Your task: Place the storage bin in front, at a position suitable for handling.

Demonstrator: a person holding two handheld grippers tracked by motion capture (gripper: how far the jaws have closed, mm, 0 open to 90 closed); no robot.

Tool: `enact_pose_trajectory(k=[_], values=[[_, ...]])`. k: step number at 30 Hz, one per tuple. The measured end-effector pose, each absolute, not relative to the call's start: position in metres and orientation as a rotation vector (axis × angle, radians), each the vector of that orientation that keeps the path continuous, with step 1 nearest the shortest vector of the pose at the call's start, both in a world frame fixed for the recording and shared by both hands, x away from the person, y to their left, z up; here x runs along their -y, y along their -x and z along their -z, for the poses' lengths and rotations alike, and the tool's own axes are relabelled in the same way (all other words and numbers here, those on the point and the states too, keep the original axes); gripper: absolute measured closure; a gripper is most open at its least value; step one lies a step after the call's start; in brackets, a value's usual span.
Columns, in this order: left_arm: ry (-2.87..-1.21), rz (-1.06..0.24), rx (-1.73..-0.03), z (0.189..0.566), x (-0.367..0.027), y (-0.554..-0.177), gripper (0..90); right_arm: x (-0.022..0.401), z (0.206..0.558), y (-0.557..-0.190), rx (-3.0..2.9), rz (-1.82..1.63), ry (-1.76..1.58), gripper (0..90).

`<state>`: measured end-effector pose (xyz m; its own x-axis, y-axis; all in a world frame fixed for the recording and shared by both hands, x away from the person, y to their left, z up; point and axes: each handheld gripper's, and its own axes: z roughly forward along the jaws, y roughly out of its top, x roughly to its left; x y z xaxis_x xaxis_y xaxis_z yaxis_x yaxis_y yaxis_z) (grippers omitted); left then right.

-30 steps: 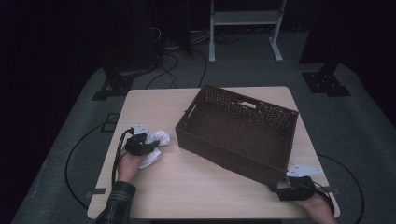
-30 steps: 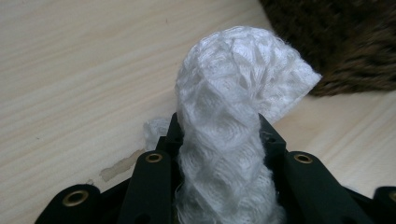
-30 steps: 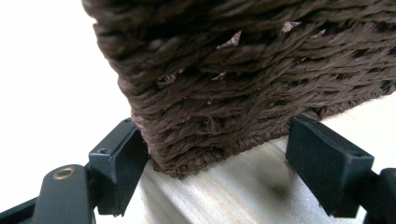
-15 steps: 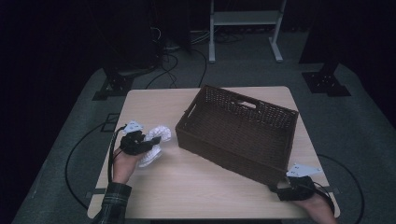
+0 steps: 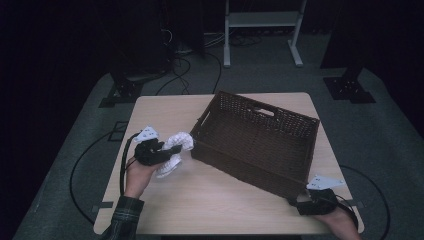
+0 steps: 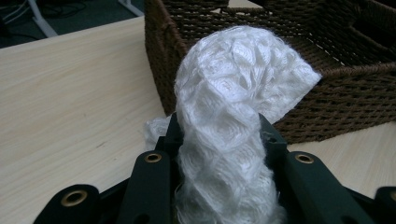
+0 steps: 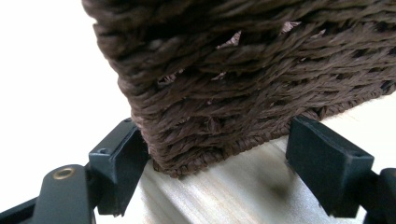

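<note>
My left gripper [image 6: 219,140] pinches the white knitted cloth [image 6: 233,102], lifted just beside the wicker basket [image 5: 260,140]; my right gripper [image 7: 219,158] straddles the basket's near corner, jaws spread

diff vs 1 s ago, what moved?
The left gripper, shut on the white cloth, lifted it off the table and carried it toward the basket. The right gripper kept its place at the basket's near corner; the basket did not shift.
</note>
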<state>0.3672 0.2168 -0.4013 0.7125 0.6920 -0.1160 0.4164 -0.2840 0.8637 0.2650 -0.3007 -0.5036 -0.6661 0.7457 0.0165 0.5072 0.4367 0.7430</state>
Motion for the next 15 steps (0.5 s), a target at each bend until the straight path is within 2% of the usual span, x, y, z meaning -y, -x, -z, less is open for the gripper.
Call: enact_pose_trajectory(k=[15], values=[[-2.018,-0.296,-0.862,0.427,-0.195,-0.376,65.1,0.301,0.504,-0.265,-2.379,-1.070,-1.076,20.7]])
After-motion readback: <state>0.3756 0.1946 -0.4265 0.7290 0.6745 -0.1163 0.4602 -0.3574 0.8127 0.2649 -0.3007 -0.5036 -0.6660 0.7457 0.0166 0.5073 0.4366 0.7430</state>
